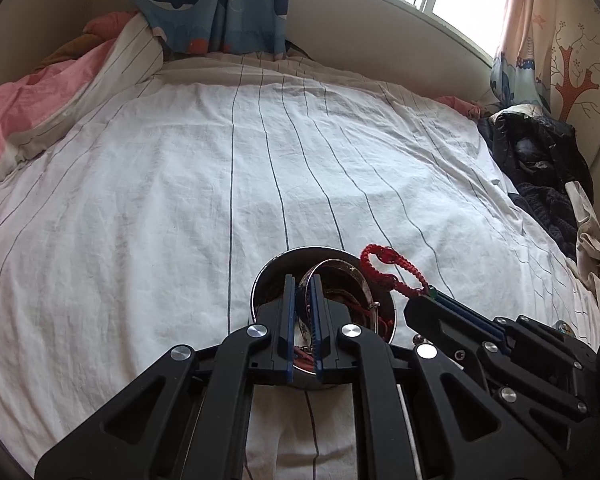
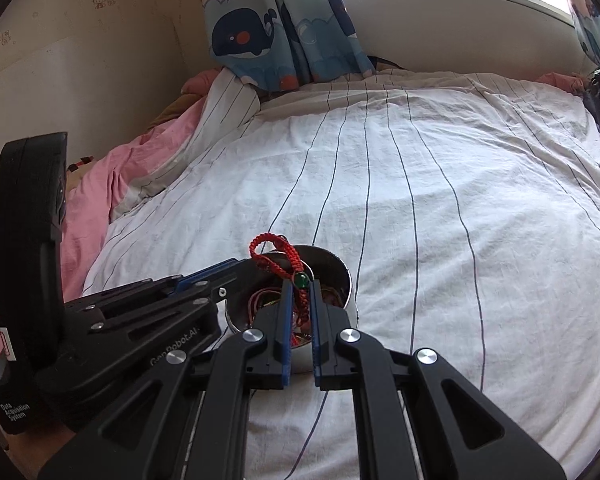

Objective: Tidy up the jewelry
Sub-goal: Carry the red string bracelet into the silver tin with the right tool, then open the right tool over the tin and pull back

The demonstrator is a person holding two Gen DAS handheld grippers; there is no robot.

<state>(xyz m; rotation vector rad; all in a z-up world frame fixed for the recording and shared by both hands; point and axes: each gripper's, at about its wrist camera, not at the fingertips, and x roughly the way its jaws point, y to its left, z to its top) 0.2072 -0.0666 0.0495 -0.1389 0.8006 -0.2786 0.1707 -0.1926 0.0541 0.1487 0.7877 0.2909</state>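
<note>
Red braided bracelet (image 2: 278, 258) is clamped in the right gripper (image 2: 300, 284), its loop pointing forward over the steel bowl (image 2: 340, 270), while the left gripper (image 1: 303, 280) is closed on a silver bangle (image 1: 340, 266) directly above that bowl.

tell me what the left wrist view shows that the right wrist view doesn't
Only the left wrist view shows the left gripper shut on a silver bangle above the bowl, and the dark clothes pile at the bed's right edge.

Only the right wrist view shows the green bead between the right gripper's jaws, the left gripper's handle, and the cartoon-cat wallpaper.

Both show the red braided bracelet held by the right gripper, the steel bowl of jewelry, the striped white sheet, the whale curtain and the window.
</note>
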